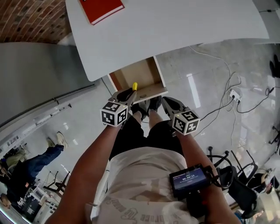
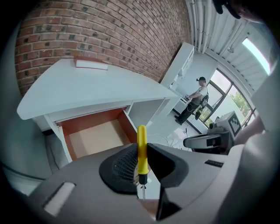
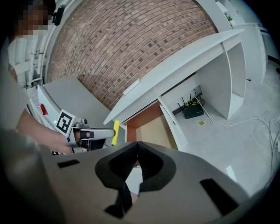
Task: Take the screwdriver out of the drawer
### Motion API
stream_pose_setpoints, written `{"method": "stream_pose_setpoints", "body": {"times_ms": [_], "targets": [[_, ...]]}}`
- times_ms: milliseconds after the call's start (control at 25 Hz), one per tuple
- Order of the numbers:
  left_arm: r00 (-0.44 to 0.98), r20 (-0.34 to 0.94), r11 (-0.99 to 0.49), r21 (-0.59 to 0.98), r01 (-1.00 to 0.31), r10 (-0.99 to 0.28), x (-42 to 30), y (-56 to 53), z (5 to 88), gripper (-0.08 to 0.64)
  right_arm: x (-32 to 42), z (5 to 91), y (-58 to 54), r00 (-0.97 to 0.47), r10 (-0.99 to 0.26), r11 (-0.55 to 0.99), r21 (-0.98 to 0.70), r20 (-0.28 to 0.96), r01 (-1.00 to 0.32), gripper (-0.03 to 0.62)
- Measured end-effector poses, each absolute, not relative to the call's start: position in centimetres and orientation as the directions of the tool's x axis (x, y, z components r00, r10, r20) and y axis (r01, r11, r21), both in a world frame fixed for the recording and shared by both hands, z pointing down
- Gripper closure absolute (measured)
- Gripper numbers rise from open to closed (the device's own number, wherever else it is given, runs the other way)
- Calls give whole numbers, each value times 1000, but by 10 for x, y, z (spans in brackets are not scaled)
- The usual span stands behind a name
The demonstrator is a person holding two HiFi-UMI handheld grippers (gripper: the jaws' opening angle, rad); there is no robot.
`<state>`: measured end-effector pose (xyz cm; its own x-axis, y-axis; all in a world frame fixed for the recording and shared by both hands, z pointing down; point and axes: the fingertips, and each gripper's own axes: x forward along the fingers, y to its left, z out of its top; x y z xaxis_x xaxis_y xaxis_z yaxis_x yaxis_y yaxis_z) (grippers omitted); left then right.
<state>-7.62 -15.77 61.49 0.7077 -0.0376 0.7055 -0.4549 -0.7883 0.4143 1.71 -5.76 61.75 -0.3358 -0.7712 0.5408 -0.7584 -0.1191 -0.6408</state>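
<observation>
While outside drawer, screwdriver in gripper

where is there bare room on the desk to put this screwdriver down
The white desk top is bare all the way right of the red book. The open drawer has a bare floor too. Crowded: the drawer front, where the left tongs gripping the screwdriver and the shut right tongs sit close together.

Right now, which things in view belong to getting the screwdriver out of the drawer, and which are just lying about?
Job: screwdriver, clamped in the left gripper; open drawer; right gripper, shut on nothing.
Lying about: red book on the desk; router under it; power strip on the floor.
</observation>
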Motion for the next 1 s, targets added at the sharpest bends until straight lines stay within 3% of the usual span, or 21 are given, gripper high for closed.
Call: {"method": "stream_pose_setpoints", "body": {"times_ms": [1000], "targets": [[752, 618, -683, 448, -577, -230, -115, -146, 545, 495, 0, 558, -83, -442, -729, 68, -587, 523, -807, 586]]}}
